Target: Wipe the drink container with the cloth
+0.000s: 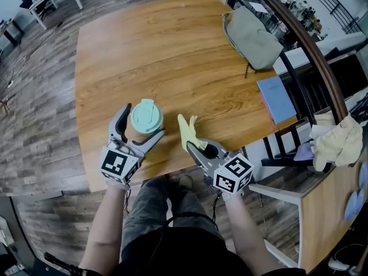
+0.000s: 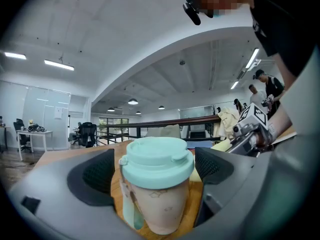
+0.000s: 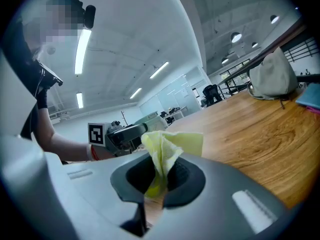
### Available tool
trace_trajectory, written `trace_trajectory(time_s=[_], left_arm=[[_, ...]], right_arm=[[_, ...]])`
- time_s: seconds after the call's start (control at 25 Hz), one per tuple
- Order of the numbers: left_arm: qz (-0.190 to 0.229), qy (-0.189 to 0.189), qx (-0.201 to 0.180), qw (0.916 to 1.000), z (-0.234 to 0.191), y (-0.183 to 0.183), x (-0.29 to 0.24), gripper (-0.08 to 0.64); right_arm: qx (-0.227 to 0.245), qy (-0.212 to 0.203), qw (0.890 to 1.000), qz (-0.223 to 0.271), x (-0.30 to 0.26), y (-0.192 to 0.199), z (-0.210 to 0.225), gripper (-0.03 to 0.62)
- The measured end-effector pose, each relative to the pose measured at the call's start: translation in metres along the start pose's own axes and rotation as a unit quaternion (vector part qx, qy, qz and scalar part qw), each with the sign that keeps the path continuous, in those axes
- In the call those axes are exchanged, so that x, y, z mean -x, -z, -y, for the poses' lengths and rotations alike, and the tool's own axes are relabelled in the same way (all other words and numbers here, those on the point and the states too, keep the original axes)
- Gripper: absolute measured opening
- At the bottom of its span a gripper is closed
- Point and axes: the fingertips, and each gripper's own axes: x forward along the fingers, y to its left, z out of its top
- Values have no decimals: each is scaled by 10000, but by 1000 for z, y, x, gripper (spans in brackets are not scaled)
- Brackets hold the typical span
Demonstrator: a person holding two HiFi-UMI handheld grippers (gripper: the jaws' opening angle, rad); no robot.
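1. The drink container is standing upright on the surface, near its front edge and left of centre, with its mint lid on.
2. I am bracketing it with the left tongs. The jaws are spread, one on each side of the cup body. The left gripper view is showing gaps at both pads, so I am judging this as flanking the cup rather than clamping it.
3. I am pinching the yellow cloth with the right tongs. The jaws are pressed together on its lower part and the free end is sticking up above them.
4. The cloth is sitting just right of the container and is not touching it.
5. Progress, as I judge it: the cloth is picked up and the container is being steadied, but wiping is not yet under way. Closing the gap and rubbing the lid and wall are both left to do.
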Motion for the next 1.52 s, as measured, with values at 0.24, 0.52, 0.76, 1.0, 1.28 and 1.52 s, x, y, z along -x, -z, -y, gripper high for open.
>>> trace_trajectory(time_s=[0.24, 0.52, 0.76, 1.0, 1.28, 1.52], left_arm=[[-493, 1213, -665, 9892, 8, -2, 26, 483], [-654, 2864, -885, 9518, -9, 4, 34, 483], [-405, 4436, -642, 8930, -22, 3, 46, 483], [-19, 5453, -681, 8355, -22, 13, 28, 483], [241, 5973, -730, 7983, 10, 8, 3, 495], [355, 6324, -814, 7696, 36, -5, 8, 494]], right_arm=[[29, 109, 9999, 59, -11, 8, -9, 25], [-62, 777, 9970, 6, -25, 33, -25, 25], [-219, 2001, 9781, 528, -28, 35, -51, 25], [-491, 2743, 9533, 1162, -55, 46, -98, 25], [-333, 3383, 9324, 1229, -65, 54, -105, 25], [-276, 3533, 9270, 1226, -69, 53, -99, 23]])
